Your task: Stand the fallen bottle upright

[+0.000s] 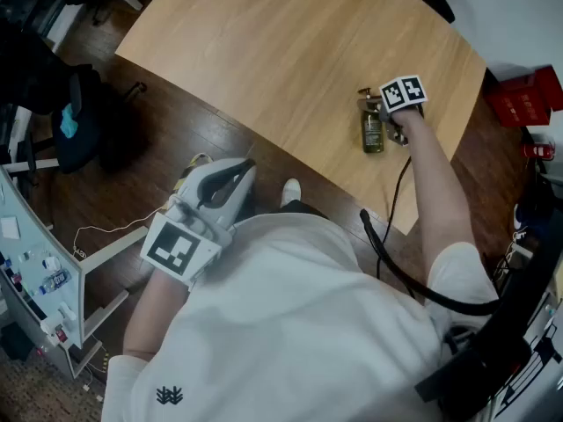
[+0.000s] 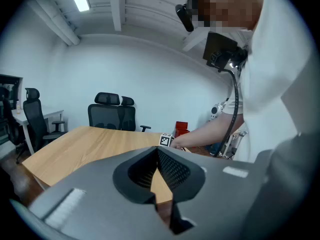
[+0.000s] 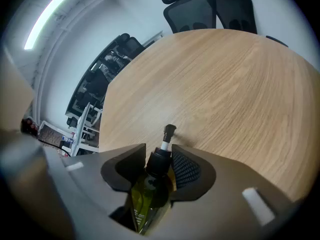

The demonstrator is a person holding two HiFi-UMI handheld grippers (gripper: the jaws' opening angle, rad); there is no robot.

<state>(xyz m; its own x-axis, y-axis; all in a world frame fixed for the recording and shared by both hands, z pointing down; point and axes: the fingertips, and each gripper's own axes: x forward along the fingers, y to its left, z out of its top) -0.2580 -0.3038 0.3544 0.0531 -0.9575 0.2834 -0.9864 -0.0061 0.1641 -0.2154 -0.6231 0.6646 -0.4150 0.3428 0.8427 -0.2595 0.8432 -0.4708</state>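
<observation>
- Pale wood table (image 1: 264,51) fills most of my view, with dark floor (image 1: 176,139) off its near edge and office chairs (image 3: 210,9) past its far side.
- The bottle (image 1: 372,130) sits toward the table's near right corner, pump head pointing at the far side. It reads to me as down on its side or only slightly raised; I can't tell whether the neck has left the wood.
- My right gripper (image 1: 387,112) comes down steeply on it, jaws pinching the black collar and shoulder, the green body running back under the gripper.
- My left gripper (image 1: 237,176) hangs off the table's near edge, over the floor. Its jaws are pressed together at the tips with nothing between them.
- Main worry: the hold is high up on a narrow, round collar. As I swing the bottle up, I'd expect the heavy body to pivot between the pads or slip out.
- Second worry: the base could skate on smooth wood instead of planting, so the bottle slides rather than rises.
- The near and right table edges are the close ones. A skid that way could send the bottle off toward the red box (image 1: 523,99) beyond the right edge.
- The black cable (image 1: 396,200) draped over the table's near edge could snag my right arm.
- Open room lies toward the table's middle and far left, all bare wood.
</observation>
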